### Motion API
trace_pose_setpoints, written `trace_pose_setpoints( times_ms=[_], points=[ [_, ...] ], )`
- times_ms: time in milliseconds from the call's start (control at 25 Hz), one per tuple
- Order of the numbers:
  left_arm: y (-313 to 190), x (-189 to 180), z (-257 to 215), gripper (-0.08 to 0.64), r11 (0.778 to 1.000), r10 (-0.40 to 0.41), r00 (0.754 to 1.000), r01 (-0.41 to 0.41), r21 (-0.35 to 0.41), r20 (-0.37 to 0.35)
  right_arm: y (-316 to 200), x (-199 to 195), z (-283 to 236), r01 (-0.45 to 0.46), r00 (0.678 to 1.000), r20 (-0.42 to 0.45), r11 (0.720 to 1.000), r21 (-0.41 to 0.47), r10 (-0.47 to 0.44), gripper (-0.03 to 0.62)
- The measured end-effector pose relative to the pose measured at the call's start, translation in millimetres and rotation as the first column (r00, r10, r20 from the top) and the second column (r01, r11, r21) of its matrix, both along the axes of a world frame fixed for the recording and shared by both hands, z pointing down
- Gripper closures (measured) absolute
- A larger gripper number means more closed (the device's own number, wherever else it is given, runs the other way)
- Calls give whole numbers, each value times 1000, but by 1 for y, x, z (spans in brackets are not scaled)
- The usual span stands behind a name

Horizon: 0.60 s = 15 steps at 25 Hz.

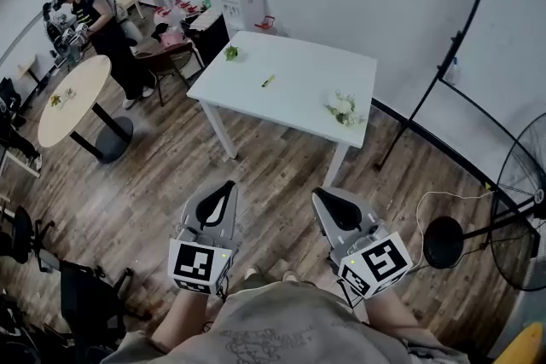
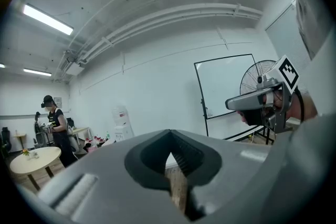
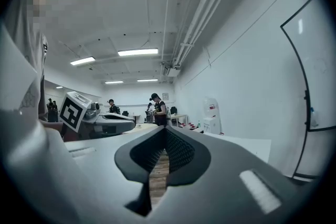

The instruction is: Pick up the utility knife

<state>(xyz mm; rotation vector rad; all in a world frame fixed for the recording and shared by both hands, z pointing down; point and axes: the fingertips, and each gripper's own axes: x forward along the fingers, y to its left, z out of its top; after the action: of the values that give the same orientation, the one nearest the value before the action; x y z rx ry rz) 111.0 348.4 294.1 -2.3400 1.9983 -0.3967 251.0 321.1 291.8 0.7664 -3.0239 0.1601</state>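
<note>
The utility knife [image 1: 267,81] is a small yellow object lying near the middle of the white table [image 1: 299,98], well ahead of both grippers. My left gripper [image 1: 228,185] and right gripper [image 1: 323,195] hang side by side over the wooden floor, short of the table's near edge. Both are shut with nothing between the jaws. In the left gripper view, the left gripper [image 2: 169,153] points up at the far wall. In the right gripper view, the right gripper [image 3: 165,136] points toward the room's far end. Neither gripper view shows the knife.
On the table, a small green plant [image 1: 230,52] sits at the far left corner and white flowers [image 1: 344,107] at the right. A round wooden table [image 1: 75,98] and a person [image 1: 95,13] are at the left. A whiteboard stand [image 1: 465,64] and a fan [image 1: 525,200] stand to the right.
</note>
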Motion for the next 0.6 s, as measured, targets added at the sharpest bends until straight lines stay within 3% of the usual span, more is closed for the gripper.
trace_pose_setpoints(
  times_ms=[480, 520, 600],
  points=[
    [-9, -13, 0, 560, 1000, -26, 1000, 26, 5, -10, -11, -8, 3, 20, 1000, -4, 1000, -12, -20, 563],
    [-11, -17, 1, 560, 1000, -28, 1000, 28, 5, -13, -15, -11, 4, 6, 1000, -1, 1000, -11, -6, 538],
    [-18, -25, 2, 560, 1000, -28, 999, 28, 1, -18, -25, -18, 5, -12, 1000, -1, 1000, -18, 12, 400]
  ],
)
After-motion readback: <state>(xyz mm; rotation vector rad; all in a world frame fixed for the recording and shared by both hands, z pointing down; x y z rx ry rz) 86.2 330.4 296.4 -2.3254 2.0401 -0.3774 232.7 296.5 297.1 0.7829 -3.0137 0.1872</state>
